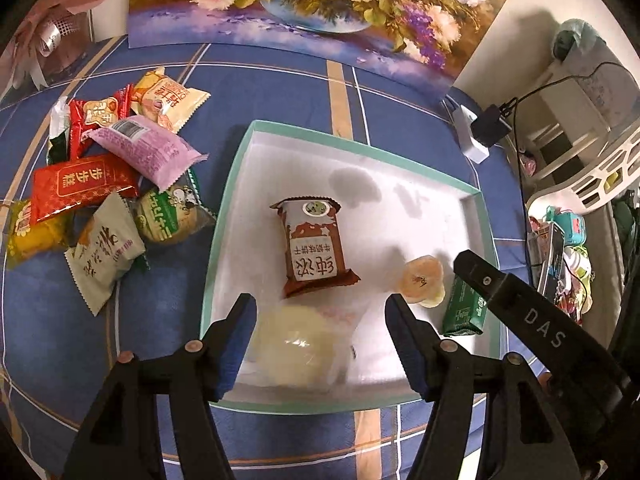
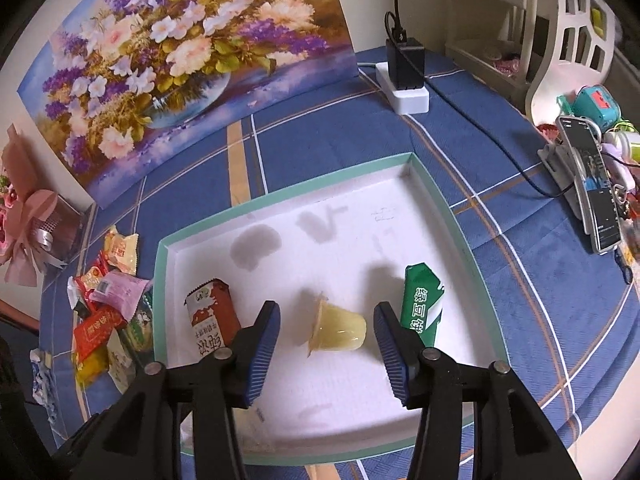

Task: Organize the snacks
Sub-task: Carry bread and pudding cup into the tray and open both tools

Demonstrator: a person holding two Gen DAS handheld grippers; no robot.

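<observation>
In the left wrist view, the left gripper [image 1: 320, 344] is hovering with jaws apart over a clear-wrapped pale pastry [image 1: 292, 344] lying in the teal-rimmed tray [image 1: 224, 216]; more snacks [image 1: 104, 184] are waiting on the cloth, likely next. In the right wrist view, the right gripper [image 2: 326, 354] is standing open above a jelly cup [image 2: 340, 330], gripping nothing.

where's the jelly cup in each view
Left wrist: jelly cup right of centre in the box, beside the green packet.
Right wrist: jelly cup low centre, on its side, between open jaws.
Shared landmark: brown packet.
</observation>
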